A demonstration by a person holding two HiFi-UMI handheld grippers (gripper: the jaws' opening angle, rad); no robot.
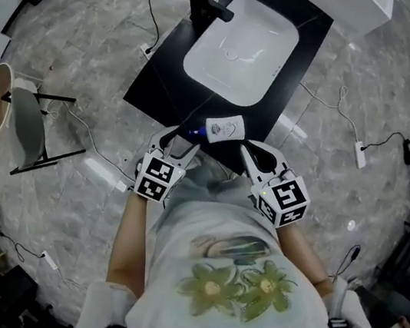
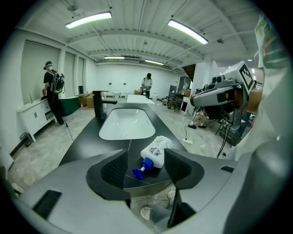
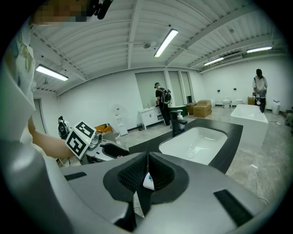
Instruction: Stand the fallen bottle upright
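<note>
A white bottle (image 1: pixel 224 128) with a blue pump cap (image 1: pixel 195 131) lies on its side on the black counter (image 1: pixel 158 73), close to the near edge. In the left gripper view the bottle (image 2: pixel 154 152) shows between the jaws, cap (image 2: pixel 142 167) pointing toward me. My left gripper (image 1: pixel 180 143) stands open just short of the cap, and its pads do not touch it. The right gripper (image 1: pixel 245 150) hovers to the right of the bottle. Its jaws meet at the tips with nothing in them, and a bit of the bottle (image 3: pixel 148 181) shows below them.
A white sink basin (image 1: pixel 244 45) is set into the counter, with a black tap (image 1: pixel 209 0) at its far left. Cables and power strips (image 1: pixel 360 154) lie on the floor around it. A folding stand (image 1: pixel 28 130) is at the left. People stand far off (image 2: pixel 51 91).
</note>
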